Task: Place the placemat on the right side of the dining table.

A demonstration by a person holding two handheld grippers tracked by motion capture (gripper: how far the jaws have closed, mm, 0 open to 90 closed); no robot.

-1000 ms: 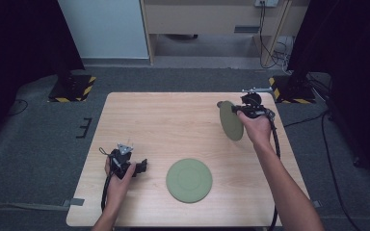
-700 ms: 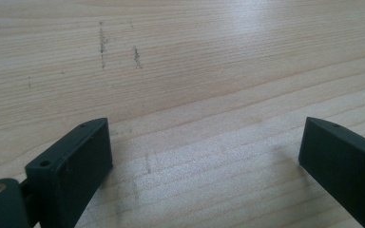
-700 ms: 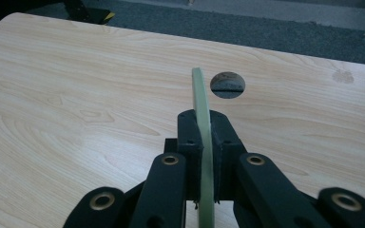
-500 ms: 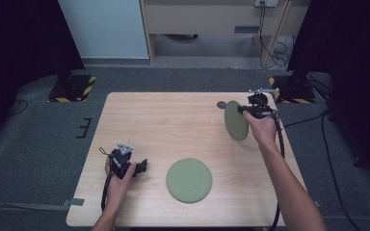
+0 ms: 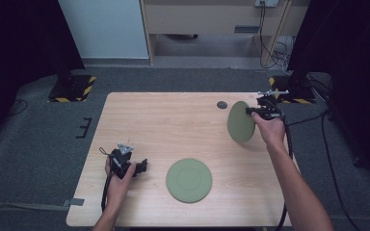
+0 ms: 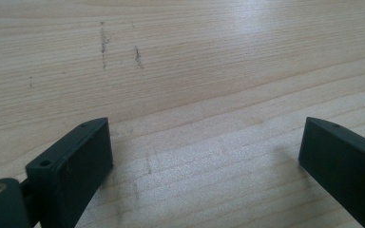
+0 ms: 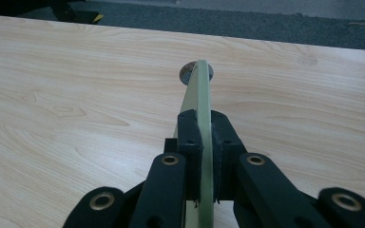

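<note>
Green plate (image 5: 240,121) sits edge-on in your right gripper (image 5: 260,111), clenched on its rim, held over the far right of the desk (image 5: 173,125). Your left gripper (image 5: 142,166) rests low near the front left, jaws spread with nothing between them. A second green plate (image 5: 189,180) lies flat near the front. The lift looks done; setting the held plate down remains, perhaps beside or onto the flat one. No labels or writing are readable.

Bench (image 5: 173,125): pale wood, fine grain, a few dark scuffs. Both plates sage green, the held plate (image 5: 240,121) and the flat plate (image 5: 189,180). Small disc (image 5: 222,104): dark grey. Both hand-held grippers black: left (image 5: 142,166), right (image 5: 250,113). Floor (image 5: 38,139): grey carpet; yellow-black hazard stripes on stand bases (image 5: 72,89).
</note>
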